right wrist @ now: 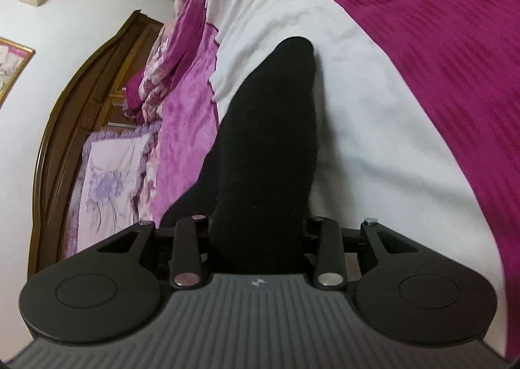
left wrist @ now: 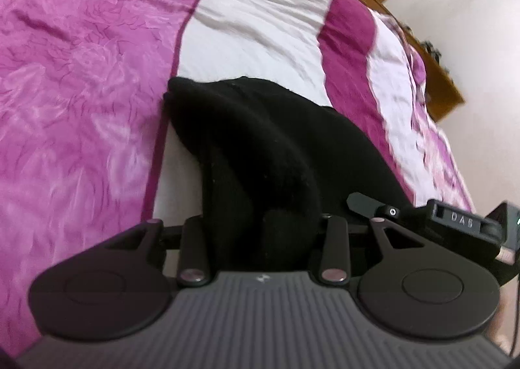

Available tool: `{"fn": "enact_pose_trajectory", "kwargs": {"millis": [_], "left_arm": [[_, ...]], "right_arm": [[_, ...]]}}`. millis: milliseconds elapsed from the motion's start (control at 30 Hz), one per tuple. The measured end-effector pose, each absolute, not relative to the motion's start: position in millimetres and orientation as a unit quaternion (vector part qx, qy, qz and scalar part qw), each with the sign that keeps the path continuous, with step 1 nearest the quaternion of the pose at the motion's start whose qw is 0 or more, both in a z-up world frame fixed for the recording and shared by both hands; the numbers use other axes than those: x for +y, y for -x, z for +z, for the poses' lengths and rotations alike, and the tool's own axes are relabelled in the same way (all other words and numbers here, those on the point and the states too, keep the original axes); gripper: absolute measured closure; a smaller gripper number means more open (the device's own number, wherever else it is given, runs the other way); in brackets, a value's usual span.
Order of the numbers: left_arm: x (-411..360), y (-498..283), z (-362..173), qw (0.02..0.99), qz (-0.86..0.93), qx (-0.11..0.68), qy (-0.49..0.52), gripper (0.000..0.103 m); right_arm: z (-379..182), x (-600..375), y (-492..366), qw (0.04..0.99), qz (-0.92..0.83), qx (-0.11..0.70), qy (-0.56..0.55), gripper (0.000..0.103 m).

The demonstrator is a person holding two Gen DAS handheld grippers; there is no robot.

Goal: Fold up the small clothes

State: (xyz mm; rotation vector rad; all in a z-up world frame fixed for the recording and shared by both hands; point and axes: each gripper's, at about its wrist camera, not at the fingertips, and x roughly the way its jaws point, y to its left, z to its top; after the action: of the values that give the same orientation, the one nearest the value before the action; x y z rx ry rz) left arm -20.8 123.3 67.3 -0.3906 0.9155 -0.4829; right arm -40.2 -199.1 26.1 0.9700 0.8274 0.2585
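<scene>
A small black garment (left wrist: 260, 148) lies on the white band of a bedspread (left wrist: 253, 28) and bunches up into my left gripper (left wrist: 260, 235). The left jaws are shut on its near edge, and the cloth hides the fingertips. In the right wrist view the same black garment (right wrist: 269, 148) stretches away from my right gripper (right wrist: 260, 239), which is shut on another part of its edge. The far end of the cloth rests on the white band (right wrist: 373, 148). The right gripper's body (left wrist: 455, 222) shows at the right edge of the left wrist view, close beside my left gripper.
The bedspread is magenta and pink (left wrist: 81, 76) on both sides of the white band. A wooden headboard (right wrist: 81, 93) and pillows (right wrist: 110, 180) stand at the left of the right wrist view. A white wall (left wrist: 471, 28) lies beyond the bed's wooden edge (left wrist: 435, 76).
</scene>
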Motion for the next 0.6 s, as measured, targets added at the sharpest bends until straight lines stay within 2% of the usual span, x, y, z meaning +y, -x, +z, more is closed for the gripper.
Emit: {"fn": "enact_pose_trajectory", "kwargs": {"millis": [267, 433, 567, 600], "left_arm": [[117, 77, 62, 0.857, -0.227, 0.435, 0.157, 0.064], [114, 97, 59, 0.858, -0.221, 0.440, 0.148, 0.062], [129, 97, 49, 0.846, -0.147, 0.477, 0.189, 0.031], [140, 99, 50, 0.843, -0.121, 0.477, 0.216, 0.029]], "right_arm": [[17, -199, 127, 0.793, 0.109, 0.397, -0.450, 0.064], [2, -207, 162, 0.774, 0.112, 0.391, -0.486, 0.064], [-6, -205, 178, 0.777, 0.110, 0.396, -0.477, 0.062], [-4, -202, 181, 0.789, 0.108, 0.397, -0.457, 0.060]]}}
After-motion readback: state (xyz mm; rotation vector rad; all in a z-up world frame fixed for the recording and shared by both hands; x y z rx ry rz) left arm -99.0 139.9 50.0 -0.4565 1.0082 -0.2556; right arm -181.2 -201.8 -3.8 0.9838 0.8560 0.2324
